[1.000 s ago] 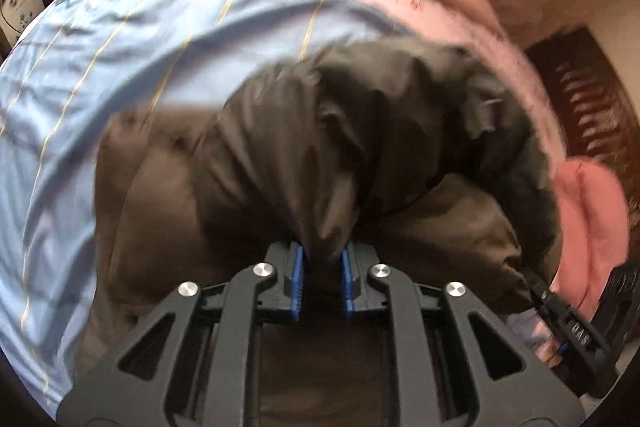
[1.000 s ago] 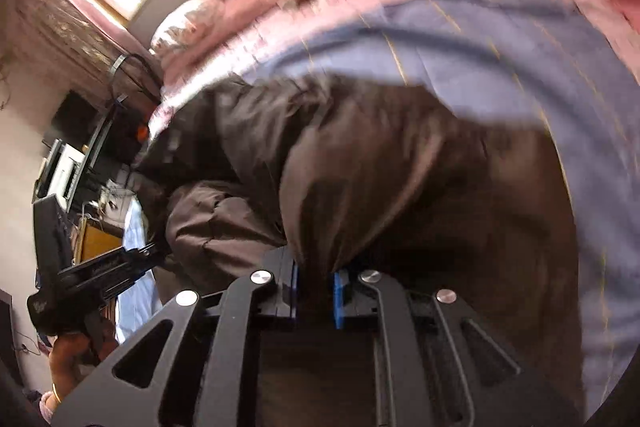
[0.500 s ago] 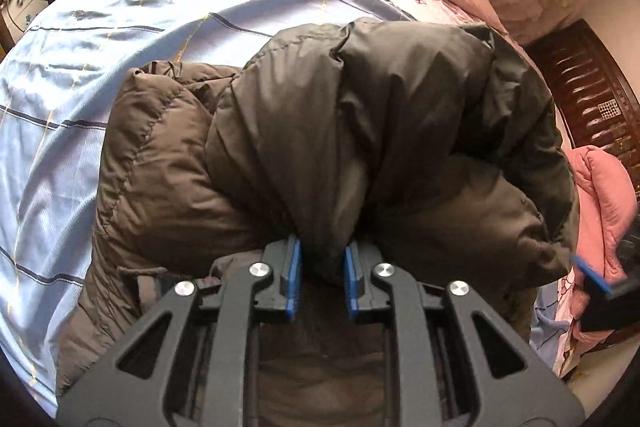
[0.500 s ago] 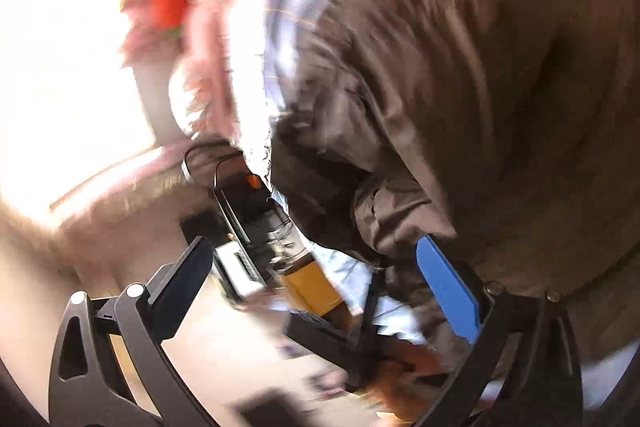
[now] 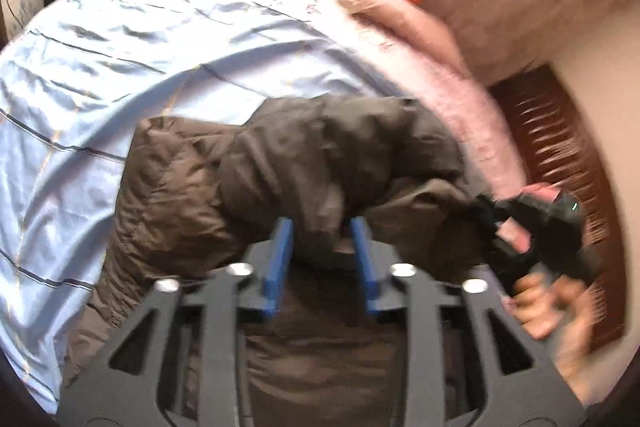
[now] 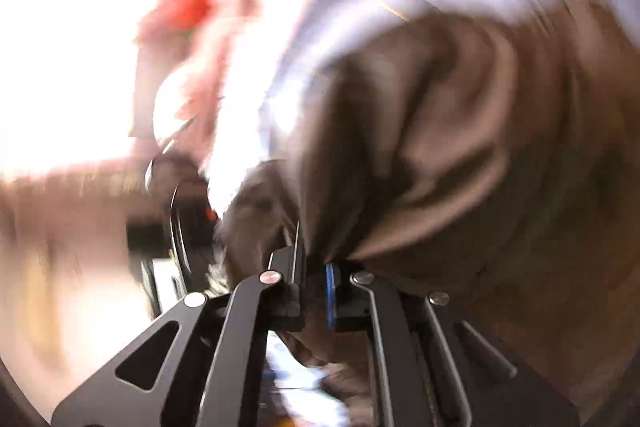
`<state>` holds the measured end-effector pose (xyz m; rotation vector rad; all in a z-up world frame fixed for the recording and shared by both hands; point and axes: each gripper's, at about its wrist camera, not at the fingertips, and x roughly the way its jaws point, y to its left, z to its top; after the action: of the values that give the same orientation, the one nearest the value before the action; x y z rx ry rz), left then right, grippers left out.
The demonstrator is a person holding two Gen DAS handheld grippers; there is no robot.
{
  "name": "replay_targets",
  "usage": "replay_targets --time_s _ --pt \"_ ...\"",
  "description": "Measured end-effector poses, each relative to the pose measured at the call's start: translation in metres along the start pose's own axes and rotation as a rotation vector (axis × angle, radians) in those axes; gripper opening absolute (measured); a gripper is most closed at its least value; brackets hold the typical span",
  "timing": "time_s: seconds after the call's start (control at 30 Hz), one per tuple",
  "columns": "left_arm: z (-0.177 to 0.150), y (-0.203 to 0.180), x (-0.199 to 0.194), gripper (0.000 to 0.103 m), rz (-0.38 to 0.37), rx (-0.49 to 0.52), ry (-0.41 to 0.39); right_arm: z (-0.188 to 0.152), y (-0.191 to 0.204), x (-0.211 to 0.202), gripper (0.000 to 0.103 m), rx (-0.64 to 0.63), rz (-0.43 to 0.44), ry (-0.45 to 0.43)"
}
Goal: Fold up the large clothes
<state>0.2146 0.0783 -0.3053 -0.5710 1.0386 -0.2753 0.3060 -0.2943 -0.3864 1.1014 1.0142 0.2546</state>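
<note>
Fingers (image 5: 362,247) of left gripper (image 5: 322,255) loosely flank, seemingly untouched, the jacket (image 5: 304,167).

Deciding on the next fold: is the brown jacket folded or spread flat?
Folded, loosely: the brown jacket lies doubled over in a bunched heap on the blue sheet, not flat.

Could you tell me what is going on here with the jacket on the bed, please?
A person is folding a brown puffer jacket on a bed with a light blue sheet, a hand-held gripper in each hand. The left gripper has just been opening, and a fold of the jacket sits loosely between its blue pads. The right gripper has just closed and now pinches the jacket's edge. The jacket lies bunched, not yet neatly folded.
</note>
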Motion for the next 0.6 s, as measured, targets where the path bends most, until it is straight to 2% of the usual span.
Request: replay_targets --time_s 0.03,0.1,0.13,0.17,0.23,0.3,0.37,0.47,0.53,0.57,0.6 --pt "0.006 0.002 0.002 0.054 -0.075 -0.060 0.053 -0.005 0.018 -0.008 0.005 -0.127 0.013 -0.005" --pt "0.013 0.015 0.015 0.053 -0.250 -0.246 0.179 -0.017 0.034 -0.017 0.005 -0.266 0.002 0.008" --pt "0.015 0.018 0.017 0.052 -0.274 -0.292 0.201 -0.024 0.039 -0.020 0.004 -0.329 -0.010 0.023" --pt "0.017 0.021 0.017 0.052 -0.265 -0.324 0.204 -0.038 0.040 -0.025 0.004 -0.409 -0.040 0.042" --pt "0.023 0.019 0.010 0.052 -0.220 -0.286 0.162 -0.073 0.032 -0.031 0.004 -0.584 -0.127 0.084" --pt "0.025 0.017 0.007 0.053 -0.210 -0.264 0.143 -0.095 0.016 -0.030 0.003 -0.698 -0.216 0.127" --pt "0.028 0.012 0.011 0.053 -0.222 -0.261 0.137 -0.115 -0.021 -0.032 0.003 -0.687 -0.265 0.186" --pt "0.028 -0.015 0.030 0.053 -0.219 -0.169 0.136 -0.129 -0.060 -0.038 0.003 -0.613 -0.274 0.196" --pt "0.024 -0.030 0.052 0.052 -0.151 -0.086 0.209 -0.132 -0.068 -0.040 0.003 -0.554 -0.254 0.179" --pt "0.014 -0.032 0.066 0.049 -0.081 -0.048 0.229 -0.127 -0.069 -0.037 0.003 -0.523 -0.246 0.171" --pt "0.008 -0.027 0.077 0.047 -0.041 -0.044 0.237 -0.123 -0.071 -0.033 0.003 -0.508 -0.247 0.166"
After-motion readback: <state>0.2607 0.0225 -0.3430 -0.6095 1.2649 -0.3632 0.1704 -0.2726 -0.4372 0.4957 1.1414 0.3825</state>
